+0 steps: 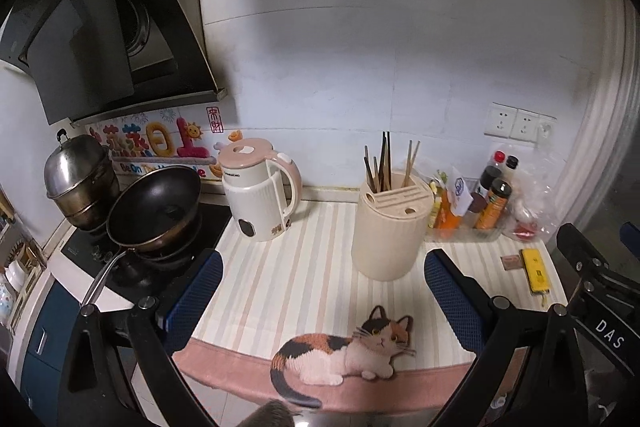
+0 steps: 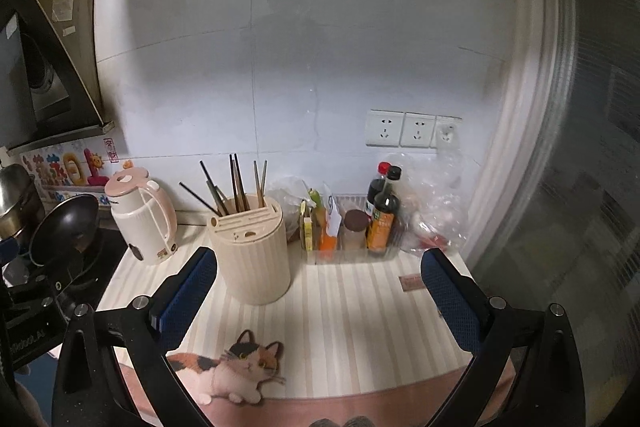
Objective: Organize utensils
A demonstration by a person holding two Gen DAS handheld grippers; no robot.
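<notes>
A cream ribbed utensil holder (image 1: 390,227) stands on the striped mat (image 1: 296,267), with several chopsticks (image 1: 384,163) upright in its top slots. It also shows in the right wrist view (image 2: 252,255) with its chopsticks (image 2: 236,187). My left gripper (image 1: 322,301) is open and empty, held above the mat in front of the holder. My right gripper (image 2: 318,301) is open and empty, just right of the holder and short of it.
A white and pink kettle (image 1: 260,191) stands left of the holder, then a black pan (image 1: 154,207) and steel pots (image 1: 78,179) on the stove. A tray of bottles and packets (image 2: 352,227) sits against the wall. A yellow item (image 1: 536,269) lies at right.
</notes>
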